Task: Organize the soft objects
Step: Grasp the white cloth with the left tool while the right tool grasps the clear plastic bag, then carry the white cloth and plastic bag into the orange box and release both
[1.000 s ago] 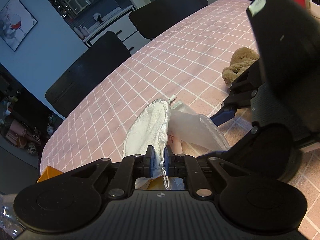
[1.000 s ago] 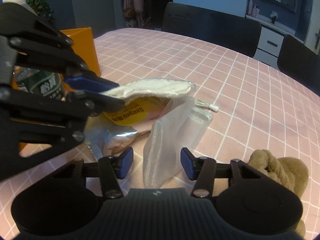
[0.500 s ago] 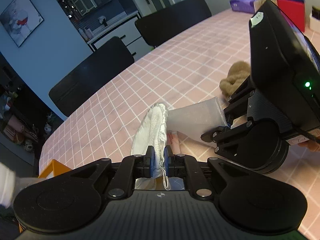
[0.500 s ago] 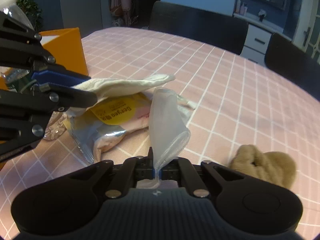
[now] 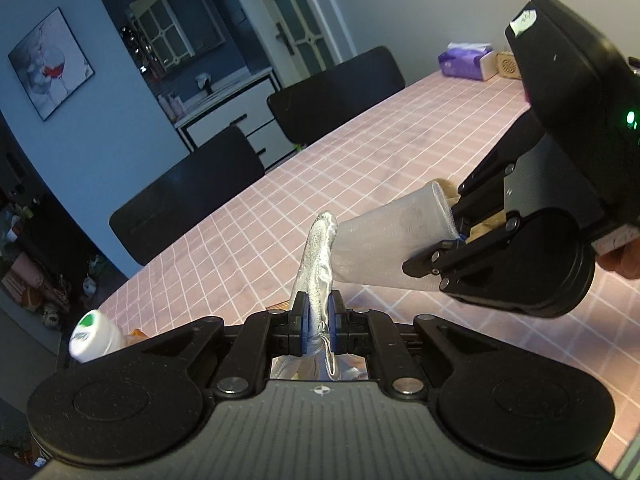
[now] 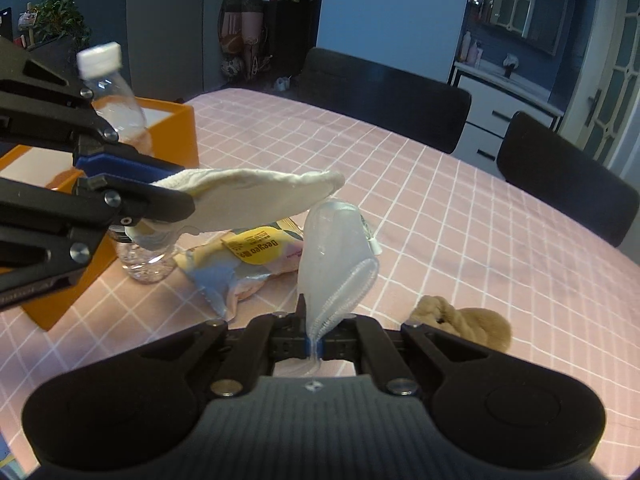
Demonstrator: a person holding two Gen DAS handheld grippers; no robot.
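My left gripper (image 5: 318,326) is shut on a white cloth pad (image 5: 318,256) and holds it up off the pink checked table; the pad also shows in the right wrist view (image 6: 256,198). My right gripper (image 6: 316,346) is shut on a translucent pouch (image 6: 334,252) and holds it lifted, right beside the pad; the pouch also shows in the left wrist view (image 5: 394,246). A clear snack packet with a yellow label (image 6: 244,264) lies on the table below them. A tan plush toy (image 6: 466,322) lies to the right.
An orange box (image 6: 176,132) stands at the left with a plastic bottle (image 6: 116,104) beside it. Black chairs (image 5: 196,196) line the table's far side. A purple tissue pack (image 5: 464,62) sits at the far end.
Both grippers have lifted their items higher off the table. The right gripper, open a second ago, closed on the pouch. The bottle has come into view.
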